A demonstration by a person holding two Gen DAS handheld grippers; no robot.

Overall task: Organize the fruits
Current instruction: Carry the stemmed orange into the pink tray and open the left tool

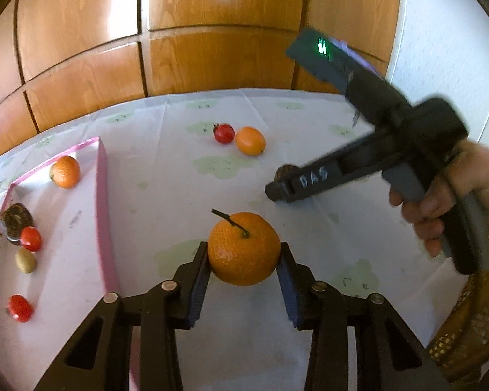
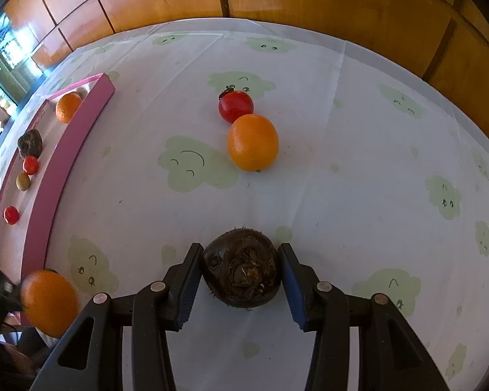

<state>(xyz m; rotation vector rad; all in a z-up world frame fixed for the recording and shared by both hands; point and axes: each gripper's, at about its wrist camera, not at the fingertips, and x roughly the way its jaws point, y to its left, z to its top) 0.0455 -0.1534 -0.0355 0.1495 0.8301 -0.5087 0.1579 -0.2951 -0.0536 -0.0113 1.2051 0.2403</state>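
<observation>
My left gripper (image 1: 244,251) is shut on a stemmed mandarin (image 1: 244,249) and holds it a little above the tablecloth. The same mandarin (image 2: 49,303) shows blurred at the lower left of the right wrist view. My right gripper (image 2: 241,247) is shut on a dark brown, rough round fruit (image 2: 241,268); its pads press both sides. In the left wrist view the right gripper (image 1: 277,190) points down at the cloth. A pink-rimmed tray (image 1: 102,195) at the left holds an orange (image 1: 65,171), a brown fruit (image 1: 15,221), two cherry tomatoes and a small greenish fruit.
A red tomato (image 2: 235,106) and a smooth orange (image 2: 253,141) lie touching mid-table, beyond both grippers. A hand (image 1: 440,202) grips the right tool's handle. Wooden panels (image 1: 212,49) back the table's far edge. The white cloth (image 2: 358,163) has pale green prints.
</observation>
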